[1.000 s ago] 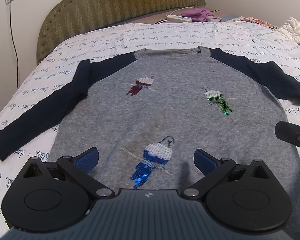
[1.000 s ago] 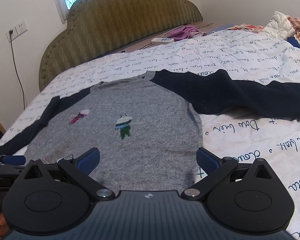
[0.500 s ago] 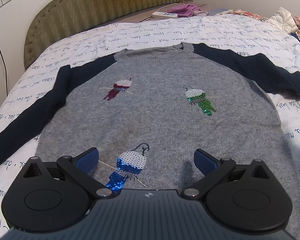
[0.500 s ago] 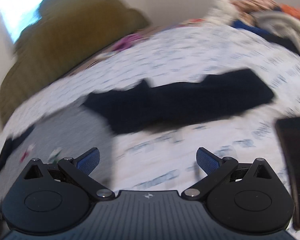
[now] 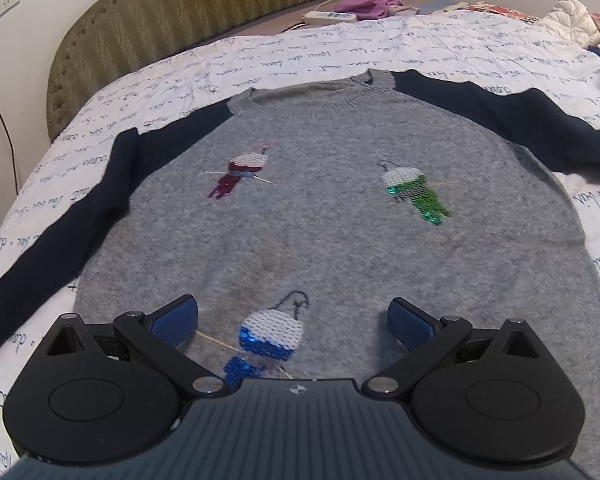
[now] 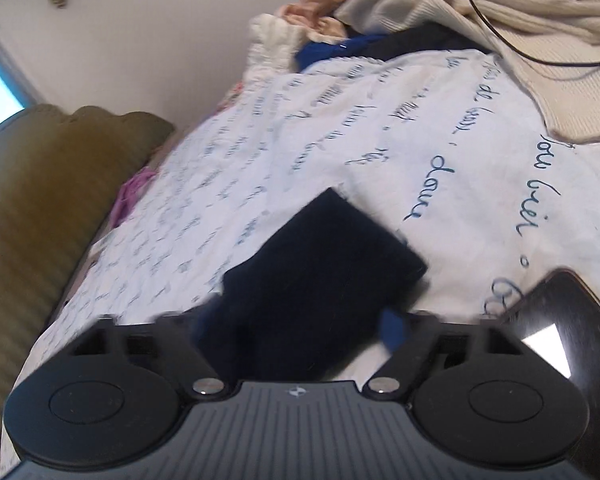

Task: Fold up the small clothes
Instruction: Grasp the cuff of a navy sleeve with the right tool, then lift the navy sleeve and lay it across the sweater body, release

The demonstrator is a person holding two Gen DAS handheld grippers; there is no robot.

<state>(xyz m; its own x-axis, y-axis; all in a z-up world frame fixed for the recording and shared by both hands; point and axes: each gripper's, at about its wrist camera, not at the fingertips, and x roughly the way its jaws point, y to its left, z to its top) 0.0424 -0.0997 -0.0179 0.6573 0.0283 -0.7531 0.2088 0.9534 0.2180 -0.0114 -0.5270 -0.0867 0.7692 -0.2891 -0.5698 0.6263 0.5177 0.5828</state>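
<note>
1. Here, the left gripper [image 5: 293, 322] hovers low over the hem end of the sweater with its blue-padded fingers [image 5: 175, 320] spread wide apart and nothing between them.
2. Directly between those fingers lies the blue sequinned bird [image 5: 266, 340] stitched on the grey knitted sweater with navy sleeves [image 5: 332, 232].
3. The sweater lies flat and face up on the white bedsheet printed with blue handwriting [image 5: 300, 56], its neckline toward 12 o'clock in the left wrist view.
4. A red sequinned bird [image 5: 240, 174] sits at about 11 o'clock from the left gripper and a green sequinned bird [image 5: 414, 196] at about 1 o'clock.
5. One navy sleeve [image 5: 56, 248] runs out toward 9 o'clock; the other [image 5: 520, 120] stretches toward 2 o'clock.
6. Beyond the neckline, at 12 o'clock, stand the olive quilted headboard [image 5: 204, 8], a white power strip [image 5: 330, 17] and a purple cloth [image 5: 370, 0].
7. The right gripper [image 6: 296, 326] is down at the cuff end of the navy sleeve [image 6: 320, 276]; its fingers stand either side of the dark fabric, still parted, though motion blur hides whether the pads touch it.
8. At 3 o'clock from the right gripper lies a dark glossy phone [image 6: 568, 320] on the sheet.
9. At 1 o'clock, a heap of cream, pink and blue clothes [image 6: 440, 8] rests on the far part of the bed.
</note>
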